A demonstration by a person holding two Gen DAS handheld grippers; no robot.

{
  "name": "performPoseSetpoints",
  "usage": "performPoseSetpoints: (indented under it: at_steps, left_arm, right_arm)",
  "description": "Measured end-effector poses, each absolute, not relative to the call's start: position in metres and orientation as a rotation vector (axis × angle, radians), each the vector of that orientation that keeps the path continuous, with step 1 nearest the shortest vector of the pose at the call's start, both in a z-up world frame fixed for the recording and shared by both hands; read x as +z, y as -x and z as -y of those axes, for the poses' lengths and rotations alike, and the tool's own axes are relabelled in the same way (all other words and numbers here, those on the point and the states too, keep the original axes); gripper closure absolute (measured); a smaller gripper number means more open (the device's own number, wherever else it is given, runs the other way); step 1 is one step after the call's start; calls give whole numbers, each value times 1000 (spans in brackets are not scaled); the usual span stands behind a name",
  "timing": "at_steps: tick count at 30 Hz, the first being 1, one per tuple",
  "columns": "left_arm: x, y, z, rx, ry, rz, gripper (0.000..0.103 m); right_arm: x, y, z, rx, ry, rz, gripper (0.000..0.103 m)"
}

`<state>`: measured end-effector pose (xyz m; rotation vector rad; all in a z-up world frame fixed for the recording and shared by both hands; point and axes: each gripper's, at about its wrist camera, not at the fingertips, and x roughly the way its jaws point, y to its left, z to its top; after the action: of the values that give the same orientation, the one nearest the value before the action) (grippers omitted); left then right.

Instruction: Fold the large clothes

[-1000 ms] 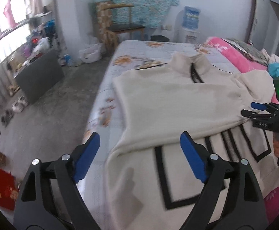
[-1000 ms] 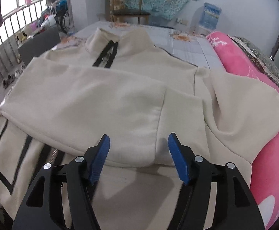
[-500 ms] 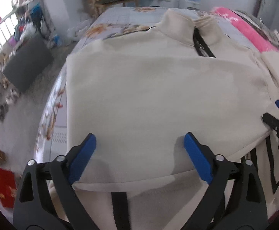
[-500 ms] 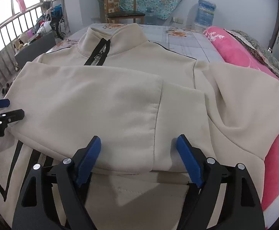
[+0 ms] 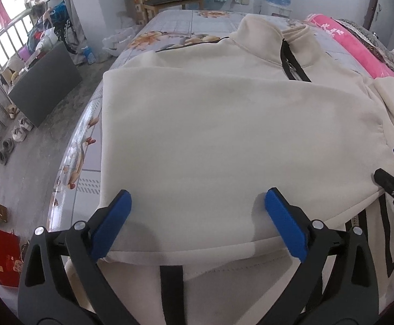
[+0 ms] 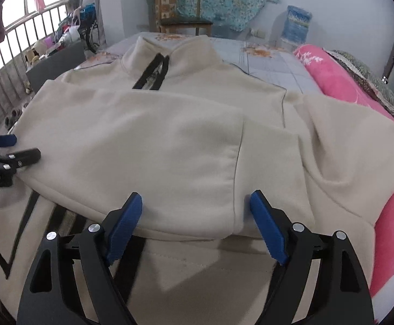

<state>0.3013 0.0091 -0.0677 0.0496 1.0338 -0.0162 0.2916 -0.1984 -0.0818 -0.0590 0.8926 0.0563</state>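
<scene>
The cream jacket [image 5: 224, 140] lies spread on the bed [image 5: 175, 24], one sleeve folded across its chest. It looks thick, soft and floppy, so pinch doubled edges. Left tongs [image 5: 197, 222] and right tongs [image 6: 197, 224] have just been opening; both stand apart over the sleeve's lower edge, gripping nothing.

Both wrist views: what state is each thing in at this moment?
Cream jacket: spread on the bed, one sleeve folded across its chest, the other still out to the side.
Zipper: open at the collar.
Left gripper: open, fingers astride the folded sleeve's edge, jaws just opened wider.
Right gripper: open, over the sleeve cuff, jaws just opened wider.
</scene>
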Motion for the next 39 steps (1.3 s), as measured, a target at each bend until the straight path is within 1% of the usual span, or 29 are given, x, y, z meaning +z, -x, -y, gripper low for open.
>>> performPoseSetpoints:
  at_steps: [4,9,13,23,31,39]
  left_arm:
    - [-68,-301,-9,-12,-40,-1032,7]
    - [-68,-300,-10,-10,-35,-1030,7]
    - [-69,-300,-11,-16,-37,-1023,7]
    - [-63,-305,-9,-24,-68,-1062,7]
    - [-27,-304,0,-37,-71,-968,7]
    - [-29,-320,26,-56,-97,-955,7]
  right_arm:
    - [-82,-291,201,44,49,-896,16]
    - [-82,-292,201,29,55,-904,12]
    - [-84,-295,204,14,40,-916,6]
    - [-85,-295,207,16,24,-919,6]
    - [-85,-296,207,14,17,-925,6]
    - [-85,-297,208,14,11,-928,6]
